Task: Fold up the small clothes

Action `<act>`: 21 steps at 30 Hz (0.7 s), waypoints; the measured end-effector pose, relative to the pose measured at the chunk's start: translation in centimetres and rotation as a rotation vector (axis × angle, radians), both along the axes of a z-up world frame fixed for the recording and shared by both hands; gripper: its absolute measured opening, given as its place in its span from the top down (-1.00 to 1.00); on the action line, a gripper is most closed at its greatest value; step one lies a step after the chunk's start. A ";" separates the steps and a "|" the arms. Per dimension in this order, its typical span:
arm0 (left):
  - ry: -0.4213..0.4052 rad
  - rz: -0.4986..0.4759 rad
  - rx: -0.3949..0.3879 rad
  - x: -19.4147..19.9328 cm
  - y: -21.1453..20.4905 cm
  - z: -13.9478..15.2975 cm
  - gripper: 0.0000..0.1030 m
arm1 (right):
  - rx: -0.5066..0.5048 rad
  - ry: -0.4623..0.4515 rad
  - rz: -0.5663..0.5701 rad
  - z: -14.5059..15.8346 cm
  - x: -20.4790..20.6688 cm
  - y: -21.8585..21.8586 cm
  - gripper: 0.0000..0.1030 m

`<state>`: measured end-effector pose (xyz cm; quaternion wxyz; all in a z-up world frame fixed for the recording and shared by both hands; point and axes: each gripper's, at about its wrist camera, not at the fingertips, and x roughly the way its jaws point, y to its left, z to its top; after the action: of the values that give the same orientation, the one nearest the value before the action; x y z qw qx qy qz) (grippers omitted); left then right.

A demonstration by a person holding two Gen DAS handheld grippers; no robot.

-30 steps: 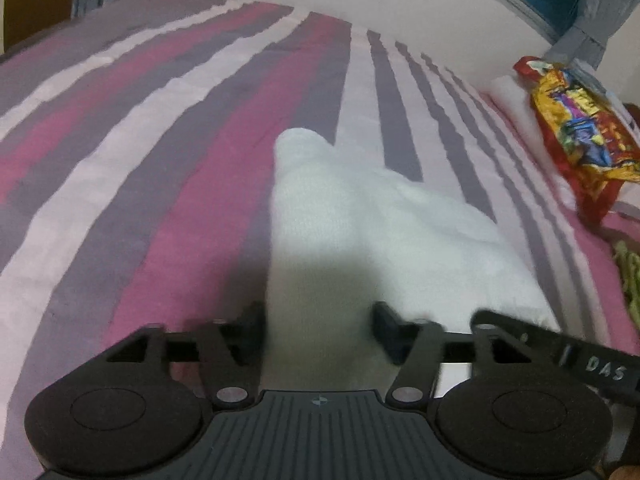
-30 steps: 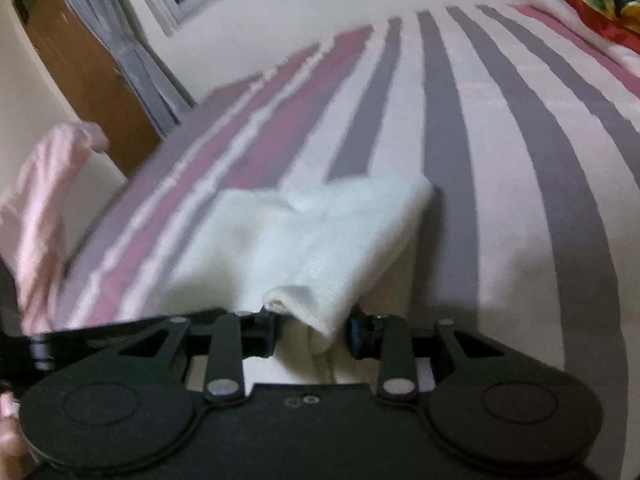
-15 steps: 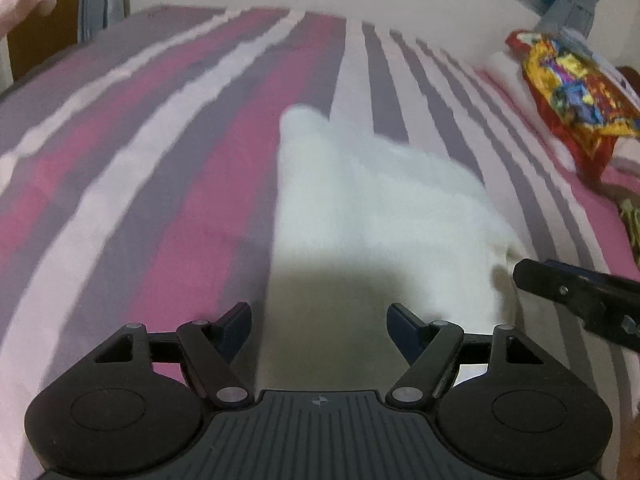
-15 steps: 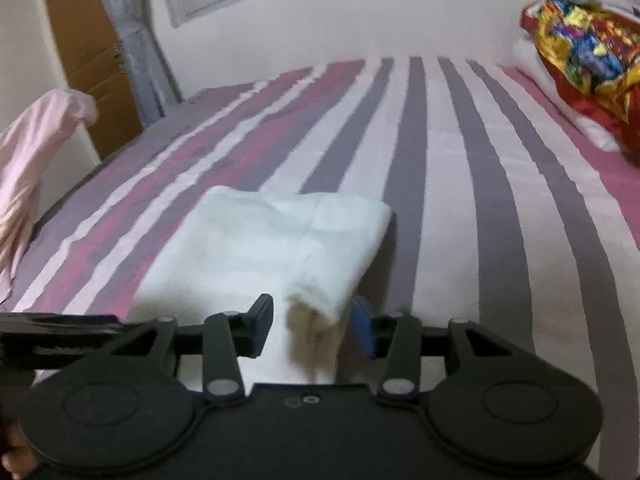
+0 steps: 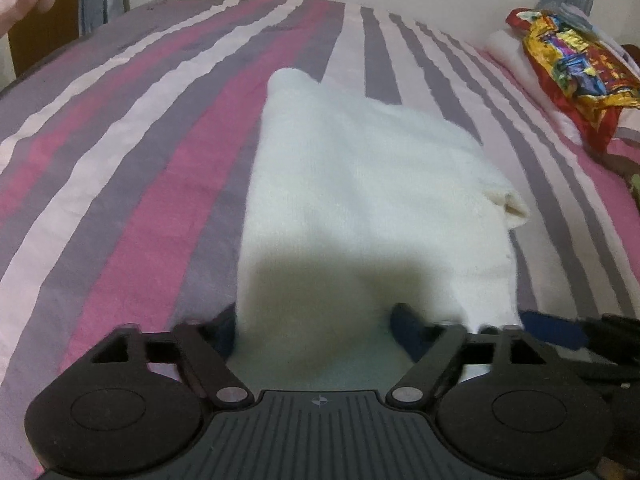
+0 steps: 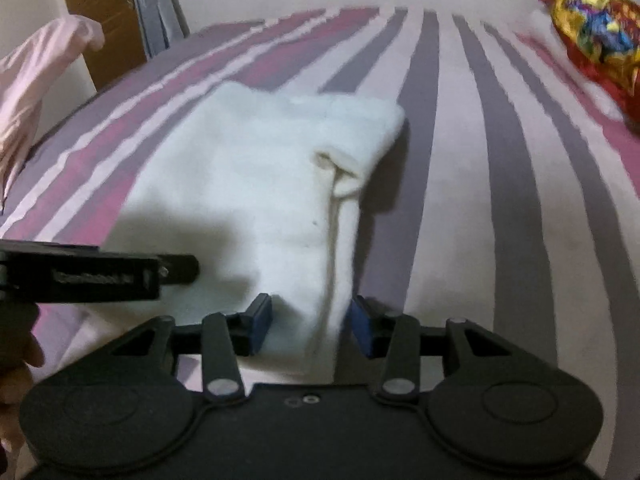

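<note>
The white garment (image 5: 360, 184) lay folded on the striped bed (image 5: 140, 140) in your left wrist view, its long axis running from 6 toward 12 o'clock, near end between your left tongs (image 5: 312, 328). Those tongs had just been opening and stood released, pads clear of the cloth.

In your right wrist view, the garment's right edge ran up from 6 o'clock between your right tongs (image 6: 312, 320), which stood part open, gripping nothing. Both hands sat about equally near.
</note>
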<state>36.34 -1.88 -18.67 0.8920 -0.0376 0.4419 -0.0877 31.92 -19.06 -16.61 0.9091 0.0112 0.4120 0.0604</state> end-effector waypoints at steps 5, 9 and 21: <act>0.008 -0.003 0.025 -0.2 -0.6 0.6 -0.68 | 0.035 0.035 -0.035 0.0 0.9 -0.6 0.17; 0.021 0.005 0.023 -0.6 -0.1 0.5 -0.68 | 0.017 0.033 -0.041 0.1 0.5 -0.6 0.17; 0.027 0.003 0.001 -1.5 0.7 0.5 -0.68 | 0.130 0.064 -0.055 -0.1 -1.2 -1.6 0.11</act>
<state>34.88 -1.18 -18.22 0.8862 -0.0391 0.4537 -0.0857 30.68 -20.65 -16.72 0.8940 0.0835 0.4358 0.0615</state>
